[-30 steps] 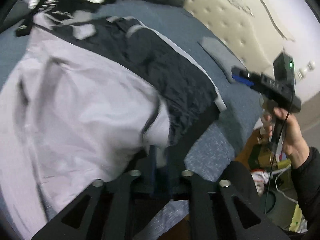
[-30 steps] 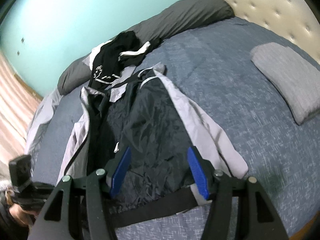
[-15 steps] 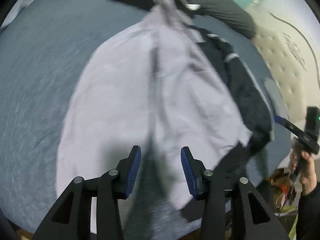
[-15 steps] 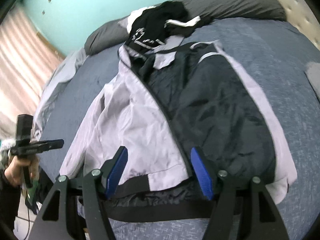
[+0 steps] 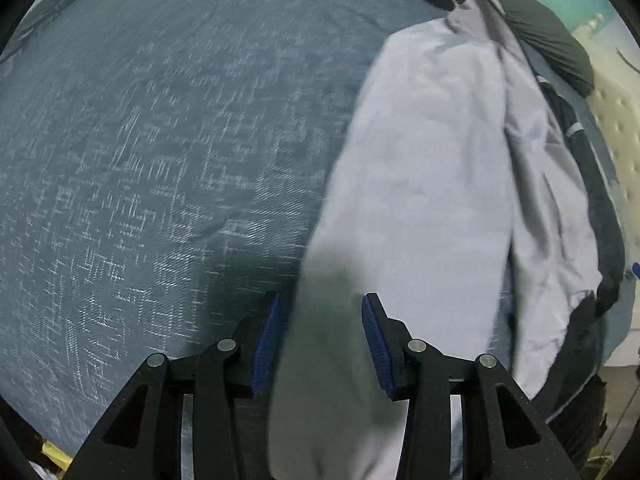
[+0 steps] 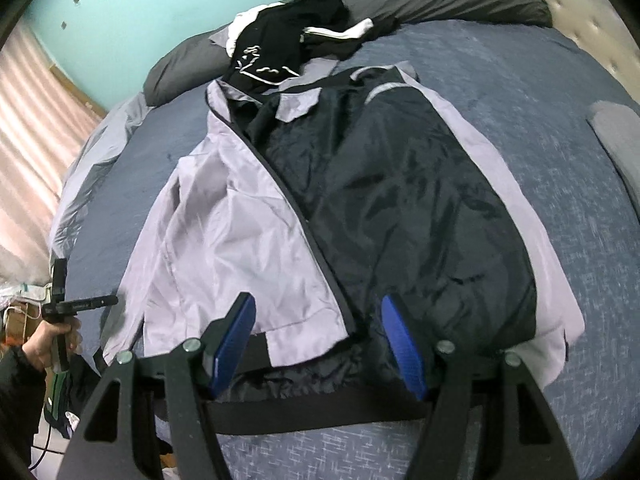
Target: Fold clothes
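While the jacket (image 6: 320, 216) lies spread on the blue bed (image 6: 520, 92), one lilac front panel folded over its dark lining, we hold our right gripper (image 6: 316, 344) with fingers spread above the hem. Our left gripper (image 5: 320, 336) is also spread, over a lilac sleeve (image 5: 420, 184). Black clothes (image 6: 288, 52) sit heaped beyond the collar.

Lilac-and-black jacket (image 6: 320, 216) spread open on bed, one front panel folded inward
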A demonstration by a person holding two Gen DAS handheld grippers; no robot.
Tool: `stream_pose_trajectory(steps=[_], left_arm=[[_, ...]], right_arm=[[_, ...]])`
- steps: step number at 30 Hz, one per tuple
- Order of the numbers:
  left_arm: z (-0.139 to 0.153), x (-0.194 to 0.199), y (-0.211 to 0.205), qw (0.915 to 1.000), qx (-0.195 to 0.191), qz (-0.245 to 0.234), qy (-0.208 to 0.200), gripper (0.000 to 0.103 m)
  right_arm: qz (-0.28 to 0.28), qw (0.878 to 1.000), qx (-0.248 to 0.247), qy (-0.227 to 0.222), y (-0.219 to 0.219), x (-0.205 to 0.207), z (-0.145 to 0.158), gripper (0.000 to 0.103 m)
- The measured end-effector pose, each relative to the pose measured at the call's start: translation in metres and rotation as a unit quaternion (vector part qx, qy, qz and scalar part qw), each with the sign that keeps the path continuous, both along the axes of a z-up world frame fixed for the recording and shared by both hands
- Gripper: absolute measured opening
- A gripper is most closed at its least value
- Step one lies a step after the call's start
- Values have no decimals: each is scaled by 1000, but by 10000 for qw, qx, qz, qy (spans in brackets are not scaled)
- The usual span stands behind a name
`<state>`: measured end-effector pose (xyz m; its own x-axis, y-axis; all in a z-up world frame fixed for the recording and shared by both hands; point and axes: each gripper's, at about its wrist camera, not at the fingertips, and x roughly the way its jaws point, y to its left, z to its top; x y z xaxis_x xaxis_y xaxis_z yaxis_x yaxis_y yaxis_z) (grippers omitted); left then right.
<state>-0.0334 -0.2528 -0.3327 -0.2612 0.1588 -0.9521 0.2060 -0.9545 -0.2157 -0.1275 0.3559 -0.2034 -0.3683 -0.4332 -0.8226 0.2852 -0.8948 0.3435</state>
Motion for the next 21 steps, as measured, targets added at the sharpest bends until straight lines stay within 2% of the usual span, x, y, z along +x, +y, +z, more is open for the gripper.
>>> stream_pose_trajectory(steps=[5,6,7,8,11,15,18,21], left_arm=[[-5,4,4,9997,85,-193,86,44],[-4,5,7,9995,101,-257,121,32],[-2,5,12,9994,51,-322,151,10],[2,5,15,9991,-27,-371,222,4],[18,5,20,9972,-266,-504,476,3],[52,0,2,9946,-526,-349,821,2],[76,-7,-30,9929,-702,-58,963,1],[85,-21,-52,9918,-820,66,973,1]], right_arm=[[9,10000,43,-34,-4,1,-5,67],[14,10000,51,-37,-5,1,-6,67],[19,10000,59,-40,-6,1,-7,67],[24,10000,67,-43,-7,1,-7,67],[56,10000,58,-40,-11,1,-7,67],[106,9999,31,-8,-15,3,-5,67],[189,9998,38,23,-17,5,-4,67],[205,9998,77,45,-18,6,-5,67]])
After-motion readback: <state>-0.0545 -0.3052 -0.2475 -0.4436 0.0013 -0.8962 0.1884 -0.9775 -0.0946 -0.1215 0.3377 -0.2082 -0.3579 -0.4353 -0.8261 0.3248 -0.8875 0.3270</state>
